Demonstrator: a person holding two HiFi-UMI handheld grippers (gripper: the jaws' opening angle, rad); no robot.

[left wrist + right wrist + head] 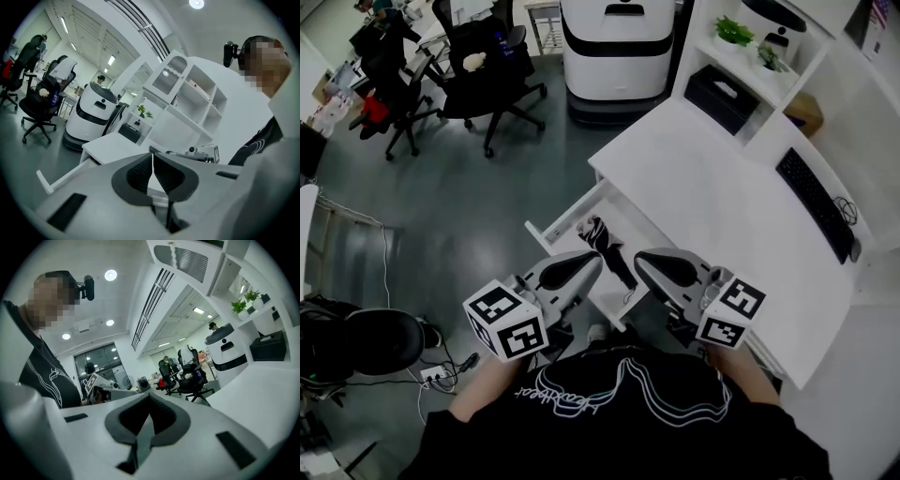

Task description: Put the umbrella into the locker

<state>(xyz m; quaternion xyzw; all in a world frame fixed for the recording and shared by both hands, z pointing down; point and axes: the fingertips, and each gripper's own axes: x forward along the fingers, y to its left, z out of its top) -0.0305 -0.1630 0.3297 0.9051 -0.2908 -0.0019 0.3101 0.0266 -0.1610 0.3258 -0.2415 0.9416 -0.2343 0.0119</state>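
A dark folded umbrella (604, 244) with a pale print lies in the pulled-out drawer (559, 217) of the white desk (722, 206). I hold both grippers close to my chest, just above the drawer's near end. My left gripper (596, 261) sits left of the umbrella and its jaws meet with nothing between them (152, 158). On the umbrella's right, my right gripper (640, 259) is also shut and empty (149, 397). Each gripper view catches the other gripper: the right gripper (206, 151) and the left gripper (101, 387). The umbrella is hidden in both gripper views.
A keyboard (814, 202) lies on the desk at the right. Shelves behind hold plants (733, 30) and a black box (722, 97). A white machine (617, 52) and office chairs (487, 66) stand on the grey floor beyond. A power strip (433, 375) and cables lie at lower left.
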